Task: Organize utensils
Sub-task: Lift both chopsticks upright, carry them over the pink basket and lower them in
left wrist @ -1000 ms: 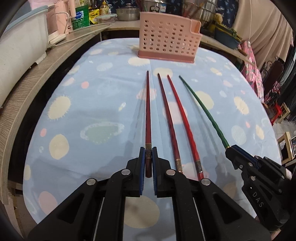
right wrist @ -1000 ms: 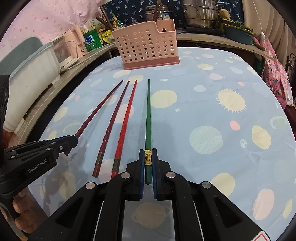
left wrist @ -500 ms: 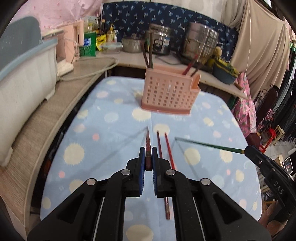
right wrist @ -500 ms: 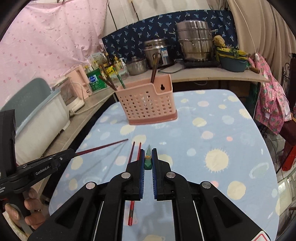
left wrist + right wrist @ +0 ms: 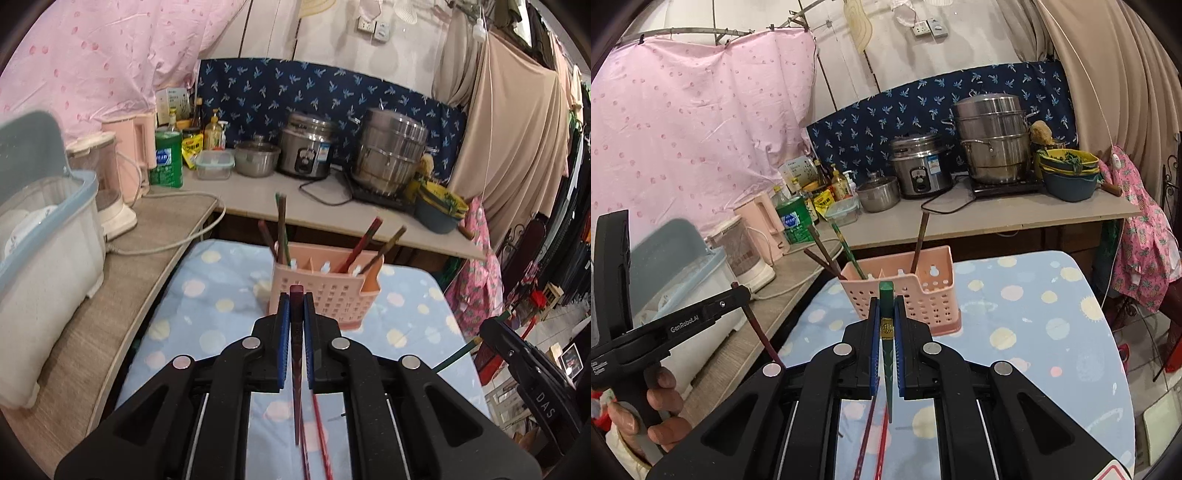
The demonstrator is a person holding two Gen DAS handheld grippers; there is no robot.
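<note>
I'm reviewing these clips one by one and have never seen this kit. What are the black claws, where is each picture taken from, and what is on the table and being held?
There is no robot here. A person holds a black two-finger gripper in each hand, and each one carries a wide-angle camera looking out along its fingers.

In the left camera's picture, the left gripper is shut on a dark red chopstick. In the right camera's picture, the right gripper is shut on a green chopstick. Each picture also shows the other gripper at its edge.

Below them is a table with a blue spotted cloth. On it stands a pink utensil basket already holding several chopsticks, and two red chopsticks lie on the cloth. Pots and bottles sit on the counter behind.
</note>
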